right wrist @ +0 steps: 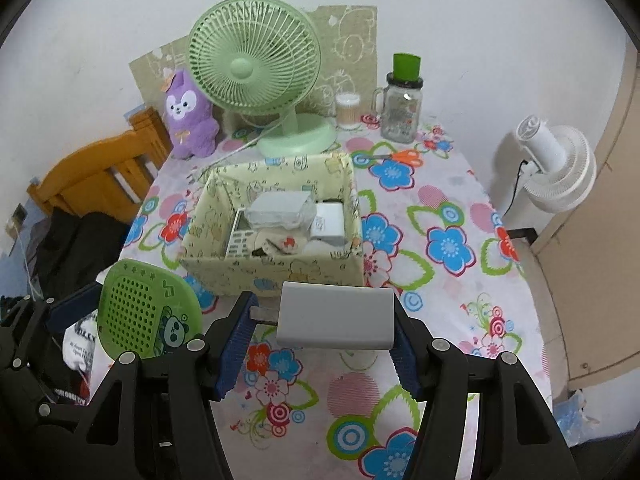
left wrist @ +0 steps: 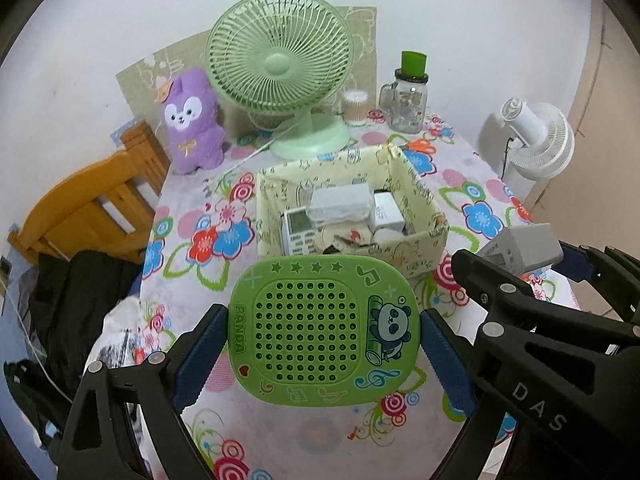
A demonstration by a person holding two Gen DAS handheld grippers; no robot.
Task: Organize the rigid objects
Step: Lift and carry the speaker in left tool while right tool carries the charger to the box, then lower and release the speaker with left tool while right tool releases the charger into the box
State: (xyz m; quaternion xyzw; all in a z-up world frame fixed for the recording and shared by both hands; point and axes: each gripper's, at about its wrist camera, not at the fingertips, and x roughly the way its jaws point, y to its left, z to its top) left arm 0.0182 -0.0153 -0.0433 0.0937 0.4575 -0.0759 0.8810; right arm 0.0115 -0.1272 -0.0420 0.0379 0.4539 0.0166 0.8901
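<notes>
While both point steeply down over the tabletop, left hand-held gripper clamps green panda case; right hand-held gripper clamps grey block, box at 12 o'clock.

The storage box sits mid-table, with a remote at its left and 2 packs stacked inside. Behind it stands the desk fan, a plush toy to its left, a swab jar and a mug jar to its right. Scissors lie just before the mug jar. A chair stands left of the table, a floor fan right of it. Before the box, the left gripper holds a perforated case and the right gripper a flat block.
</notes>
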